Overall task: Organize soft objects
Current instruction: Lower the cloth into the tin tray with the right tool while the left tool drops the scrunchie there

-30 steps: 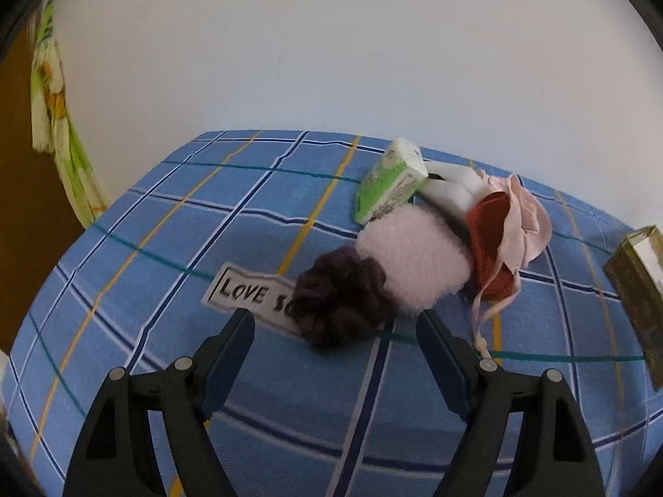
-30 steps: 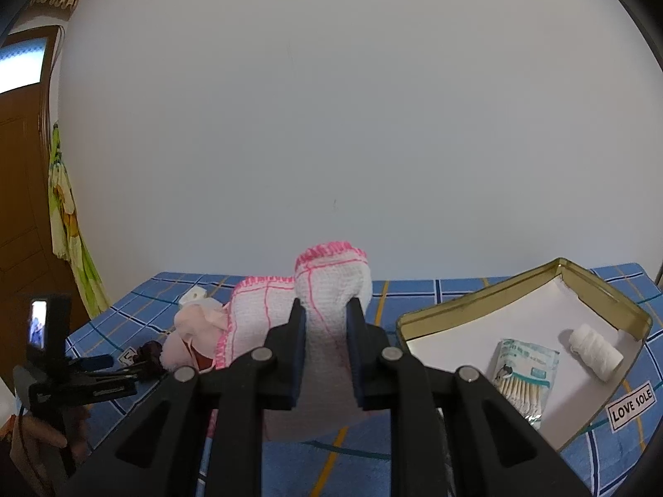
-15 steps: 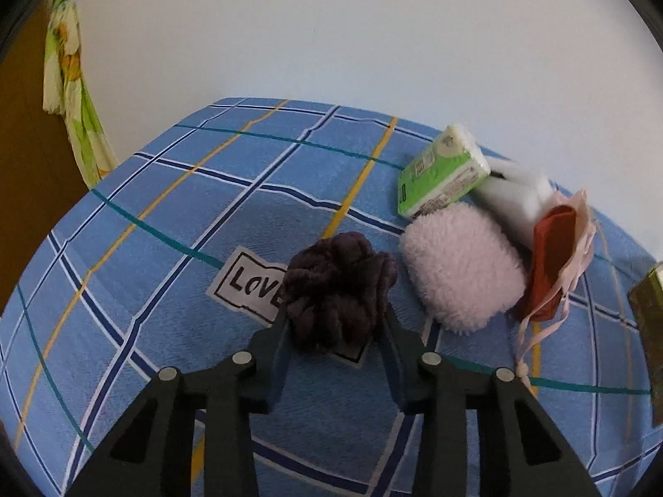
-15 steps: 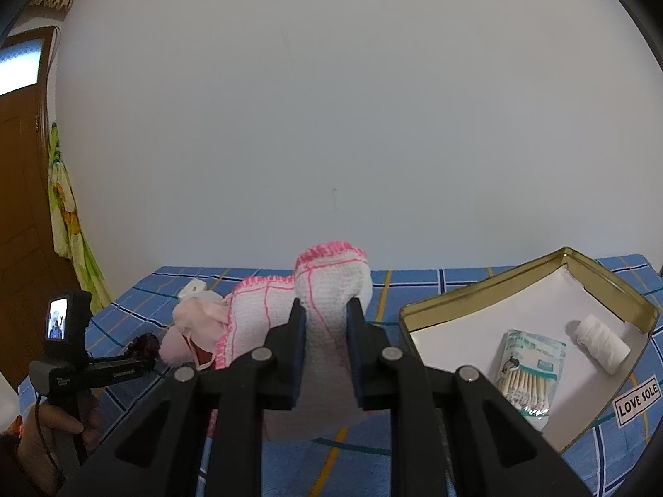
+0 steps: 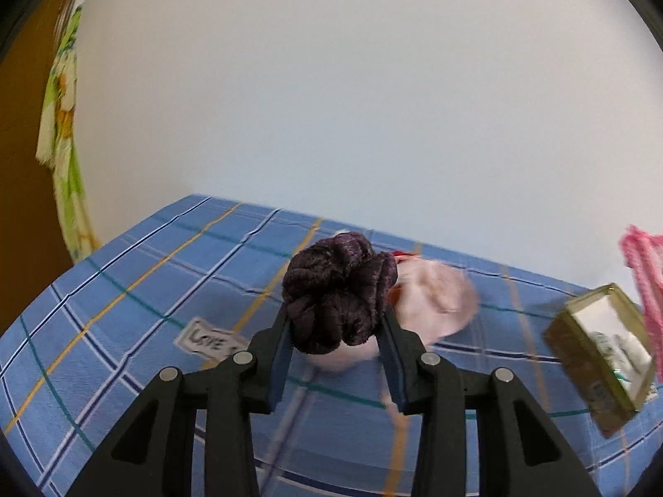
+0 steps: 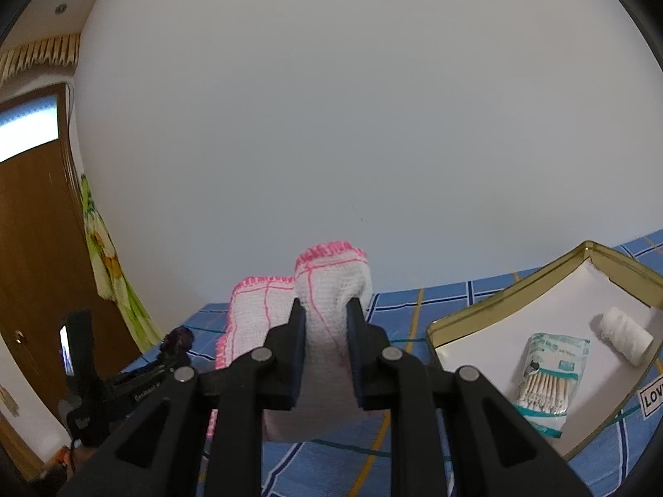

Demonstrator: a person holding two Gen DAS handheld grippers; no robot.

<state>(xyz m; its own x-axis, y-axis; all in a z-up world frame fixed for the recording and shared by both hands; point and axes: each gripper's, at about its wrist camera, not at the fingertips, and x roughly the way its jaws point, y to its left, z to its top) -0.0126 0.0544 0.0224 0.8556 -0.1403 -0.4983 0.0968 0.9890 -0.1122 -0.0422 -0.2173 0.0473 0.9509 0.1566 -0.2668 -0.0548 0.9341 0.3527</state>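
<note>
Here, one dark purple velvet scrunchie is pinched between the closed jaws of the left gripper, held above the blue checked tablecloth, with one fluffy pale pink puff blurred behind it at two o'clock. One white waffle cloth with pink stitched edging is clamped in the right gripper. At three o'clock from it, the single gold-rimmed tin tray holds one pack of cotton swabs and one white gauze roll.
</note>
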